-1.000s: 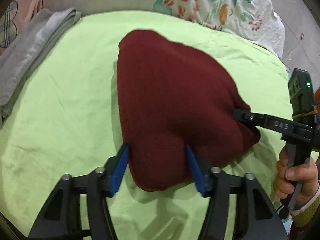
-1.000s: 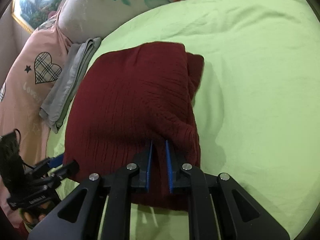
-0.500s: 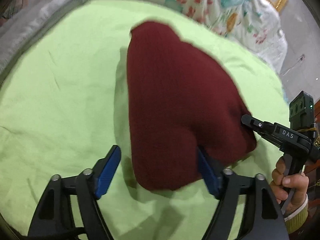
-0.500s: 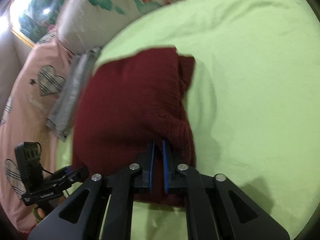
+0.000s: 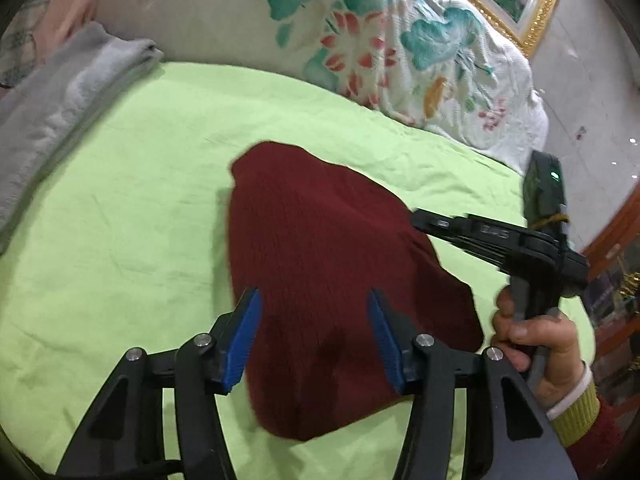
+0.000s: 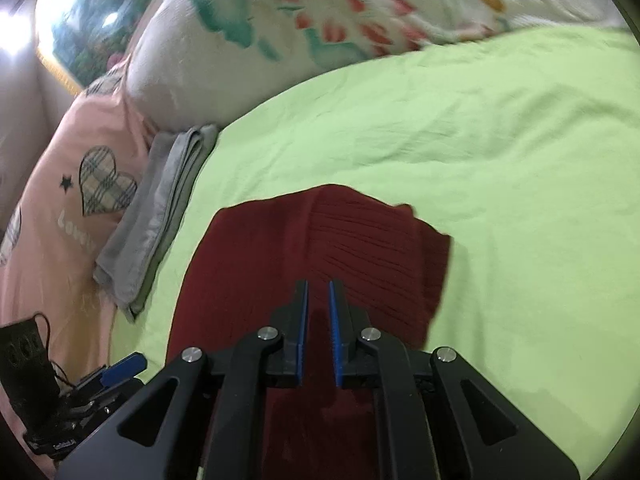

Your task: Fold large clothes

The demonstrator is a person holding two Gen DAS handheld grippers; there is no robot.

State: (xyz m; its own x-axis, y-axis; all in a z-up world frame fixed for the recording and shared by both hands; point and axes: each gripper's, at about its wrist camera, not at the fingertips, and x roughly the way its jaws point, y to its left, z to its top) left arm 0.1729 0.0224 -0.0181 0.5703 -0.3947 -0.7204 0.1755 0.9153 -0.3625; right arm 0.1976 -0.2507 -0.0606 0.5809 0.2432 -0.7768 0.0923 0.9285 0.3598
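Observation:
A folded dark red knit sweater (image 5: 320, 264) lies on the green sheet (image 5: 120, 200); it also shows in the right wrist view (image 6: 280, 264). My left gripper (image 5: 312, 316) is open, raised over the sweater's near edge, holding nothing. My right gripper (image 6: 318, 304) hovers over the sweater's ribbed part with its jaws a narrow gap apart; no cloth shows between them. In the left wrist view the right gripper (image 5: 424, 222) reaches over the sweater's right edge, and the left gripper (image 6: 120, 366) shows at the lower left of the right wrist view.
A folded grey garment (image 5: 60, 100) lies at the sheet's left edge, also in the right wrist view (image 6: 160, 208). A floral pillow (image 5: 360, 40) lies behind, a pink heart-patterned pillow (image 6: 80, 184) to the left. A gold picture frame (image 5: 532, 12) is behind.
Both grippers lifted and pulled back from the sweater. The left gripper opened wider and now holds nothing. The right gripper's jaws parted slightly and no longer pinch the cloth.

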